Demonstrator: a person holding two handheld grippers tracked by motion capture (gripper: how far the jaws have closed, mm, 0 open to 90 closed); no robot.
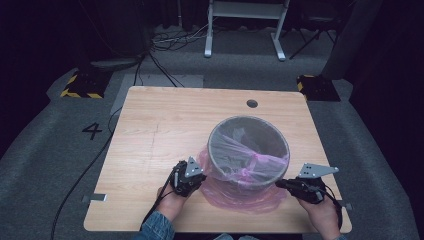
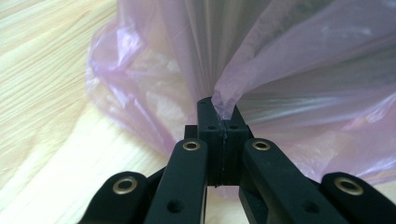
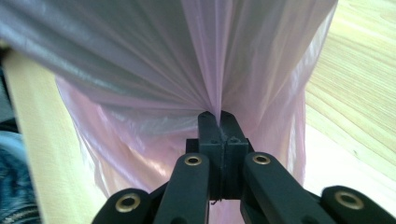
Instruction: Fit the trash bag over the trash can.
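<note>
A grey mesh bin [image 1: 248,150] stands upright on the wooden table [image 1: 165,125], near its front right. A thin pink plastic bag [image 1: 240,192] is draped over the bin's rim and hangs down around its outside, pooling on the table. My left gripper [image 1: 200,178] is at the bin's lower left and is shut on a pinch of the bag [image 2: 224,100], drawing folds toward its tips [image 2: 218,108]. At the bin's lower right, my right gripper [image 1: 280,184] is shut on another fold of the bag [image 3: 210,60], which fans out from its tips [image 3: 219,115].
A round cable hole [image 1: 252,103] lies in the table behind the bin. Beyond the table on the grey floor are a white frame [image 1: 245,25], loose cables [image 1: 170,40] and two yellow-and-black striped blocks [image 1: 82,85]. A cable [image 1: 80,175] trails off the table's left side.
</note>
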